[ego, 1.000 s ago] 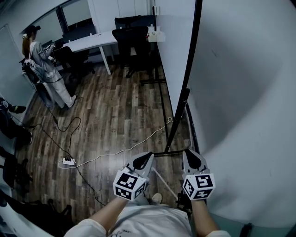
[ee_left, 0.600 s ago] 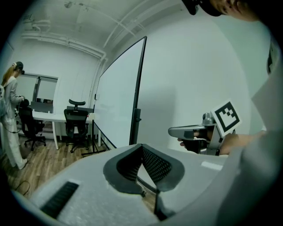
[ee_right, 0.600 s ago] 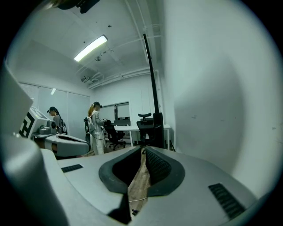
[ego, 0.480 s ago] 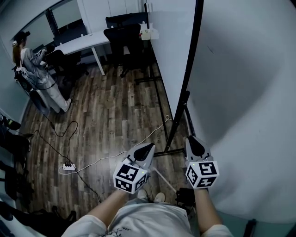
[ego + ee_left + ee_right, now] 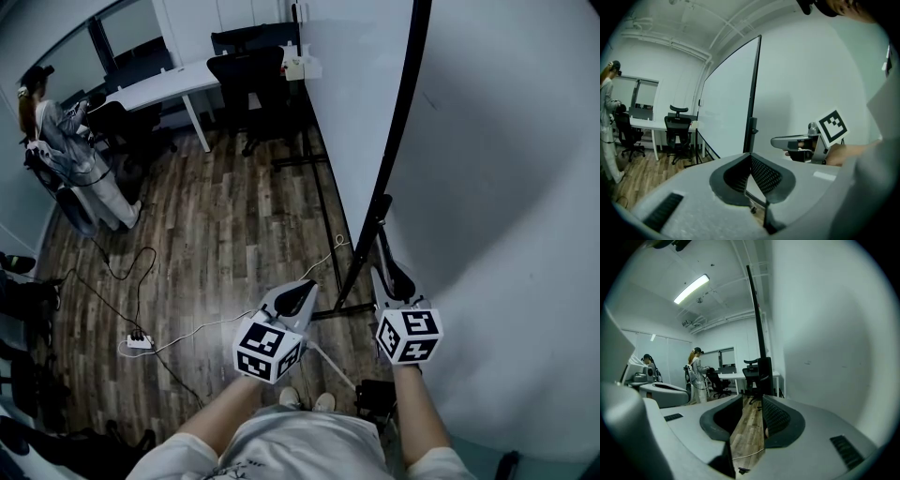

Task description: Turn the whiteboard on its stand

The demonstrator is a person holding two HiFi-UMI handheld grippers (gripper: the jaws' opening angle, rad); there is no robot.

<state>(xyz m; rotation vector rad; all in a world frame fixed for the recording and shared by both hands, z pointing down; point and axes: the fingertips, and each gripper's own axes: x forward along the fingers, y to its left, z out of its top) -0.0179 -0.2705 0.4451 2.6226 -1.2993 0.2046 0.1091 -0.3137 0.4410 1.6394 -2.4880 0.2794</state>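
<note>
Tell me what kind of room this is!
It looks like an office or workroom. There is a big whiteboard on a stand, a long white desk with black office chairs beside it, and a power strip with cables on the wooden floor.

The right gripper (image 5: 753,403) has just been opening its jaws, only wooden floor (image 5: 747,437) between them, the whiteboard (image 5: 825,333) and its black frame edge (image 5: 756,315) rising just beyond the right jaw

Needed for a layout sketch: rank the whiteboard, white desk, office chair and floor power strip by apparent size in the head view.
1. whiteboard, filling the right side.
2-3. white desk and office chair: about alike, not ranked; both far off.
4. power strip, smallest.
</note>
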